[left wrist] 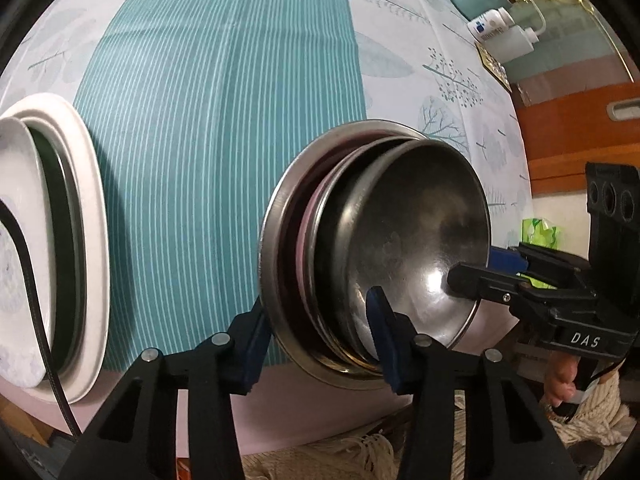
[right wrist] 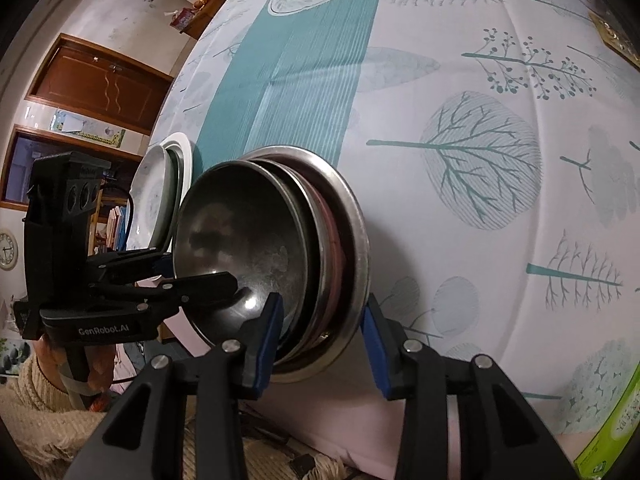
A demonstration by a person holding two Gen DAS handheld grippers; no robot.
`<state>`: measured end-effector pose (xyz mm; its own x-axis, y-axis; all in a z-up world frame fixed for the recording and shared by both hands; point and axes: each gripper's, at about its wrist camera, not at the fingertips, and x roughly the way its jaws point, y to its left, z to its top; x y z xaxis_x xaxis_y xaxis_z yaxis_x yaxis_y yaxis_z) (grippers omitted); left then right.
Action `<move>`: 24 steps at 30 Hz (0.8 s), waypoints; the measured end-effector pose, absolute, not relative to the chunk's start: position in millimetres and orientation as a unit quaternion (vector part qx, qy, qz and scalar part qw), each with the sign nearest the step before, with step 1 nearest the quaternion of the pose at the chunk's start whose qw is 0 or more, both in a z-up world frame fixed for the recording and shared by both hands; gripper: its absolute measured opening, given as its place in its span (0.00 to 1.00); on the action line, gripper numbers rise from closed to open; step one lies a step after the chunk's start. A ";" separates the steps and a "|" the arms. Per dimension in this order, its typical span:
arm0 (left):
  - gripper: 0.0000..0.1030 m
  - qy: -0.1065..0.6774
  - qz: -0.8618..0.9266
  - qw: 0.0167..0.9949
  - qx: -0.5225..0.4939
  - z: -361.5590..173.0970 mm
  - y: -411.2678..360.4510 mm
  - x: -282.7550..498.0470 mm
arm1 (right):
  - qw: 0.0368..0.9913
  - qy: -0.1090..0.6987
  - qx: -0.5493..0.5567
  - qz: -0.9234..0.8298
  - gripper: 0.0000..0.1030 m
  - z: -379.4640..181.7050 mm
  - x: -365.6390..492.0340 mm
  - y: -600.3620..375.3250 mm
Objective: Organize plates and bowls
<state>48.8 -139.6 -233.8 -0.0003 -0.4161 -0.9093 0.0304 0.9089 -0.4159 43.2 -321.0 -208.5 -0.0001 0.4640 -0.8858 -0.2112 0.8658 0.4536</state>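
Steel dishes sit nested in one stack (left wrist: pixel 360 248) on the near part of the tablecloth (left wrist: pixel 220 120): a wide steel plate (left wrist: pixel 276 264) at the bottom, a pink rim just showing above it, then shallower steel pieces and a steel bowl (left wrist: pixel 416 236) on top. Both claws straddle the stack's edge from opposite sides, probably so the whole pile can be lifted level as one.

Left gripper (left wrist: pixel 320 340) has one blue pad outside the wide plate's rim and the other inside the bowl, and right gripper (right wrist: pixel 320 344) does the same from the other side; their jaws stand partly apart around the rims, and whether the pads already press I cannot tell.

To the left, near the table edge, lies a second stack of white plates (left wrist: pixel 80 240), partly cut off by the frame. How many pieces lie under the bowl is hard to count. A cable (left wrist: pixel 32 280) crosses the white plates.
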 end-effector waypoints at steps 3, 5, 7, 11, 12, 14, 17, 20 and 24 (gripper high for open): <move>0.43 0.690 -0.154 0.693 -0.141 -233.9 -137.0 48.2 | 0.701 0.666 0.090 0.240 0.34 -207.1 42.8 -322.3; 0.43 0.690 -0.151 0.694 -0.141 -233.6 -136.3 47.6 | 0.701 0.665 0.087 0.241 0.34 -206.2 42.1 -320.1; 0.43 0.688 -0.149 0.696 -0.141 -232.2 -135.5 47.0 | 0.700 0.666 0.088 0.241 0.34 -205.8 42.4 -319.9; 0.43 0.685 -0.147 0.699 -0.141 -228.0 -134.5 45.4 | 0.701 0.666 0.086 0.241 0.34 -203.5 43.0 -317.7; 0.43 0.684 -0.147 0.701 -0.141 -226.2 -134.1 44.9 | 0.701 0.666 0.085 0.241 0.34 -202.6 43.1 -317.5; 0.43 0.681 -0.146 0.704 -0.141 -222.7 -133.2 43.5 | 0.703 0.664 0.084 0.241 0.34 -199.6 43.1 -316.8; 0.43 0.677 -0.141 0.708 -0.146 -217.1 -128.9 40.0 | 0.704 0.661 0.083 0.245 0.34 -195.6 43.0 -314.8; 0.43 0.673 -0.133 0.713 -0.149 -210.6 -122.5 34.0 | 0.705 0.658 0.078 0.252 0.34 -190.8 42.5 -308.4; 0.43 0.667 -0.115 0.720 -0.155 -200.2 -107.1 22.3 | 0.703 0.654 0.063 0.271 0.34 -183.7 41.4 -290.6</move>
<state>22.3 -107.1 -200.2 0.0838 -0.3723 -0.9243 -0.0406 0.9255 -0.3765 41.4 -290.6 -183.7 -0.0022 0.4646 -0.8855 -0.2989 0.8448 0.4439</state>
